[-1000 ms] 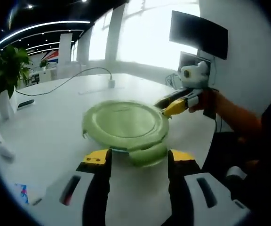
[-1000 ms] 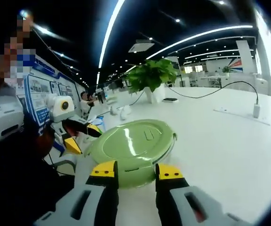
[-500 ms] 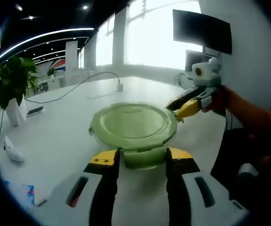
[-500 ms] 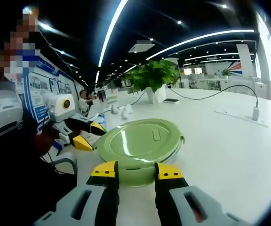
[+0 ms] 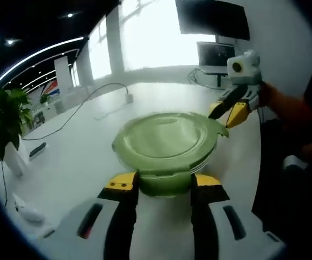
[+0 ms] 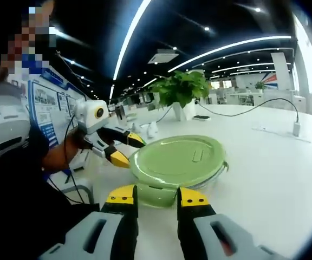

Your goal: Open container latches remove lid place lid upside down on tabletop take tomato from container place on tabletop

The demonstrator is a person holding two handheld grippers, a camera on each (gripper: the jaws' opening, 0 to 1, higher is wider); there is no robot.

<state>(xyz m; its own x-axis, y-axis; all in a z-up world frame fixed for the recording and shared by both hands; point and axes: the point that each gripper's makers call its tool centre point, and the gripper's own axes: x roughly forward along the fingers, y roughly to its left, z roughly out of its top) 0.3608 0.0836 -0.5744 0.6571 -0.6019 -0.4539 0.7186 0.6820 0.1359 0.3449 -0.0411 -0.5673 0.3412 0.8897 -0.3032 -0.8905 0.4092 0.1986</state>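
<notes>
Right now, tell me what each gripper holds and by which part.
Each gripper straddles a side latch tab of the green lid, on opposite sides; whether the jaws actually clamp cannot be told.

The left gripper (image 5: 164, 187) has its jaws either side of the near latch of the green lid (image 5: 167, 142); the right gripper (image 5: 229, 109) is at the lid's far-right edge
</notes>
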